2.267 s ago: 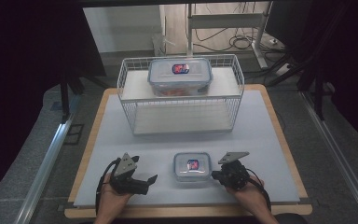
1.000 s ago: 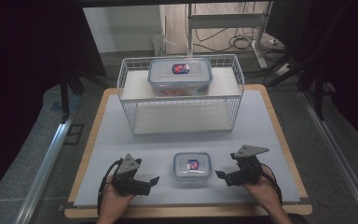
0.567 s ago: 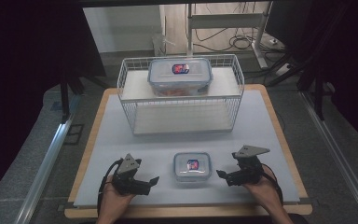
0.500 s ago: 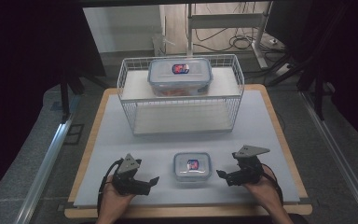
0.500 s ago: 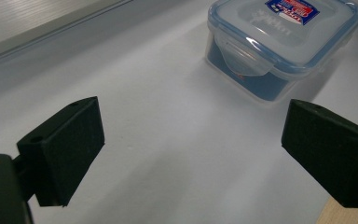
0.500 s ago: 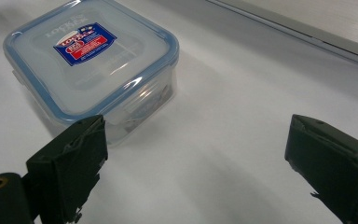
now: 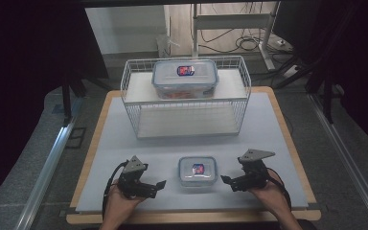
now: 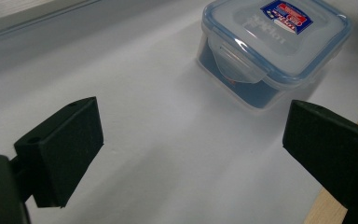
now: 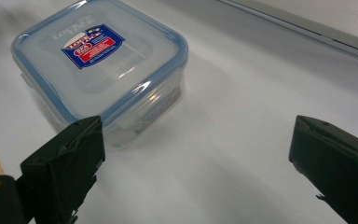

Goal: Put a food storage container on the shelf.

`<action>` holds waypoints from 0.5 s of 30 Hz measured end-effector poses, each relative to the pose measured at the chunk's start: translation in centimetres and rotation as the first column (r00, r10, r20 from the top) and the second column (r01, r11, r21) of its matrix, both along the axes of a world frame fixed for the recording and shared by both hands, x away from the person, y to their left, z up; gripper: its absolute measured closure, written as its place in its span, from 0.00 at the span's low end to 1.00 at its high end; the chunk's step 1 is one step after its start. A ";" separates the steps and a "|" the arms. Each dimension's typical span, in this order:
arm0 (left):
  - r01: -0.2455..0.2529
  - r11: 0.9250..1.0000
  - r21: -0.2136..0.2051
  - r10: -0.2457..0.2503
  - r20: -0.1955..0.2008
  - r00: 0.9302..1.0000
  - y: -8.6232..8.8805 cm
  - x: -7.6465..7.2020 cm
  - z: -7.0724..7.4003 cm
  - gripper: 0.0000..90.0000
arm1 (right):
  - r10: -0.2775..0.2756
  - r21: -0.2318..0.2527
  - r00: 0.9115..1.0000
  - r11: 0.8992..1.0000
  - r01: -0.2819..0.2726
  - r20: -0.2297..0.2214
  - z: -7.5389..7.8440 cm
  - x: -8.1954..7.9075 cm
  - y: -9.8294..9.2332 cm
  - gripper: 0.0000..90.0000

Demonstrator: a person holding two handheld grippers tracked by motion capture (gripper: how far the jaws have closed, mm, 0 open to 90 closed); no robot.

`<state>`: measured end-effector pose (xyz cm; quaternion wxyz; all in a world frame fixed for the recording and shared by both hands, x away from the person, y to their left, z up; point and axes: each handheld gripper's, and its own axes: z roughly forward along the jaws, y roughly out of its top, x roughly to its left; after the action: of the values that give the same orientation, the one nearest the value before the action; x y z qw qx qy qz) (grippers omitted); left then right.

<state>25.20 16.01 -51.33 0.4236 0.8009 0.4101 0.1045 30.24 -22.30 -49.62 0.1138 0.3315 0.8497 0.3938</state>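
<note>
A small clear container (image 7: 197, 171) with a blue-rimmed, clipped lid sat on the white table (image 7: 124, 139), in front of a white wire basket (image 7: 186, 96). A larger lidded container (image 7: 185, 78) rested on top of the wire basket. The left gripper (image 7: 159, 184) lay just left of the small container, jaws spread wide and holding nothing. The right gripper (image 7: 226, 180) lay just right of the small container, jaws likewise wide apart and empty. Neither gripper touched the small container.
</note>
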 end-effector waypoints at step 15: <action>0.014 0.999 -0.038 -0.016 -0.037 0.999 -0.8 0.6 0.1 0.17 | 0.007 0.005 0.999 1.000 -0.007 -0.042 0.4 0.0 0.7 0.02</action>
<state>25.80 15.19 -51.21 0.4316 0.7977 0.4138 0.0789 30.26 -21.62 -49.21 0.0936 0.3370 0.8521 0.3893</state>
